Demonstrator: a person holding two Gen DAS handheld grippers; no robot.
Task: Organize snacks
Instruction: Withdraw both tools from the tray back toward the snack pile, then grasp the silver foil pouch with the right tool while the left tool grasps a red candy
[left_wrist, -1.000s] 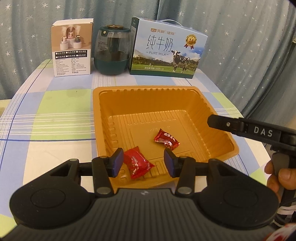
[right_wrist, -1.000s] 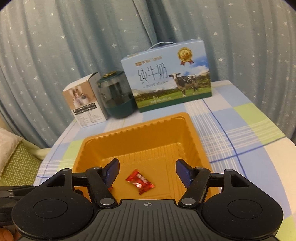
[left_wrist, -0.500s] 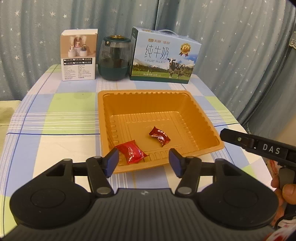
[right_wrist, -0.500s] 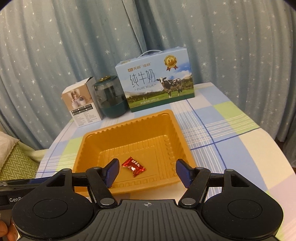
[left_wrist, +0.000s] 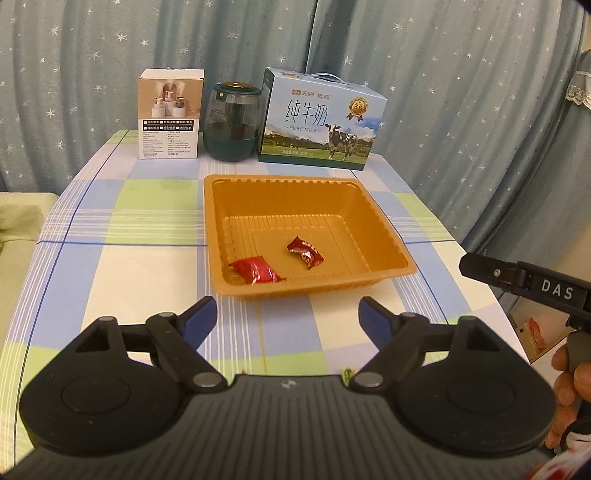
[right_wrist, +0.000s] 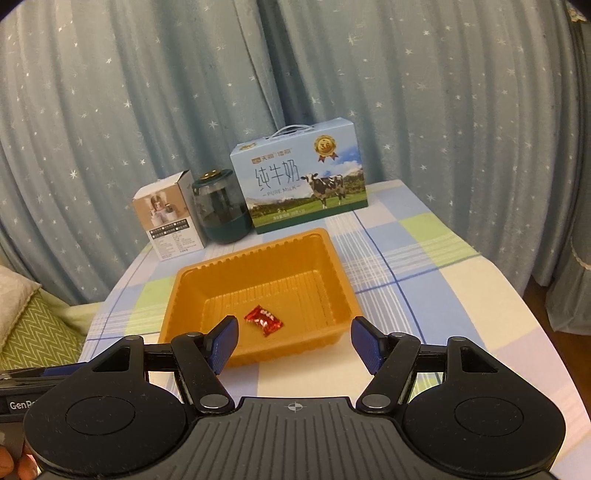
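A: Where do we stand, and how do we do this step well?

B: Two red wrapped candies lie in the orange tray (left_wrist: 388, 258): one (left_wrist: 256, 270) against the near-left wall, the other (left_wrist: 305, 252) nearer the middle of the floor. Our left gripper (left_wrist: 287, 320) hangs over the tablecloth (left_wrist: 147, 273) just short of the tray, jaws opening and nothing between them. Our right gripper (right_wrist: 291, 343) holds its jaws apart, also empty. We judge this a withdrawal between drops; the next snack seems to lie near us, where scraps of wrapper peek past the left gripper's body. We should lift clear of the rim before turning away.

A: And the materials?

B: The tray is thin moulded plastic, square, with ribbed sloping walls and a flat lip; it looks light and may slide if nudged. The candies are crinkly foil pillows with pinched ends, likely slippery. The cloth is a smooth check. Behind stand a milk carton (left_wrist: 321, 122), a dark glass jar (left_wrist: 232, 127) and a small box (left_wrist: 170, 114).
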